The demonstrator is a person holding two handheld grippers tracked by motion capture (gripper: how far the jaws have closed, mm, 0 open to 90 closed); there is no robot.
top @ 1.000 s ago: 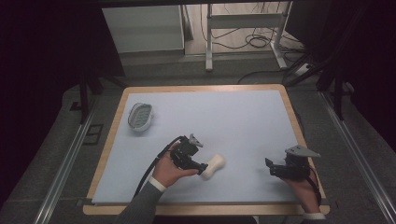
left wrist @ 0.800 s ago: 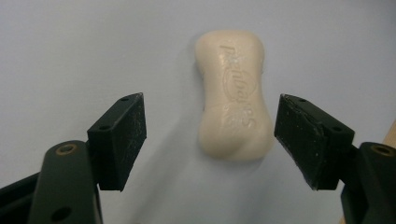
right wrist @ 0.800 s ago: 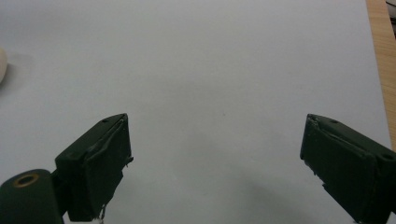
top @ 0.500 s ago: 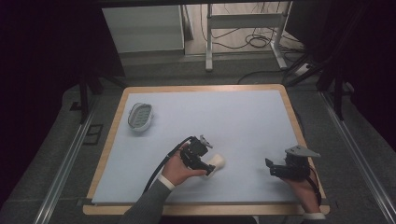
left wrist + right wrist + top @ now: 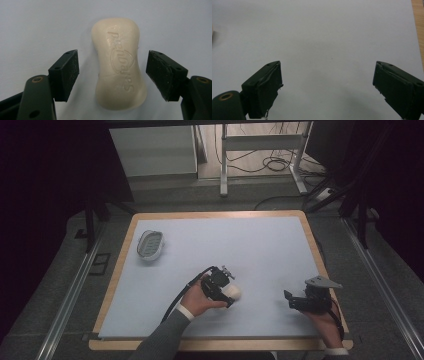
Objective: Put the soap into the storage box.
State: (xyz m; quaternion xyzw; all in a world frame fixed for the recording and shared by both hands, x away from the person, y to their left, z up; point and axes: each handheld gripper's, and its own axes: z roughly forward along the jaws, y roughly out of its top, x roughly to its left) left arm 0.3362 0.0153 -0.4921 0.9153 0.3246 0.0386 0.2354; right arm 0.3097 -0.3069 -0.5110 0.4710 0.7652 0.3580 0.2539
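A cream bar of soap (image 5: pixel 118 65) with embossed lettering lies flat on the pale blue table top. My left gripper (image 5: pixel 112 72) stands open right over it, one jaw on either side of the bar, small gaps between pads and soap. In the high view the soap (image 5: pixel 233 292) sits near the table's front middle, partly under my left gripper (image 5: pixel 222 287). My right gripper (image 5: pixel 292 301) rests at the front right, open, with bare table between its fingers (image 5: pixel 265 87). A white soap dish (image 5: pixel 150 244) with a grey ribbed inside sits at the far left.
The table (image 5: pixel 260 245) has a wooden rim (image 5: pixel 315 245), seen also as a wooden rim (image 5: pixel 417 22) at the right gripper view's right edge. A black cable (image 5: pixel 185 292) trails from the left gripper. Metal rails and table legs stand beyond the table.
My left gripper has swung round and come down over the soap, its jaws now straddling the bar. The right gripper has stayed where it was.
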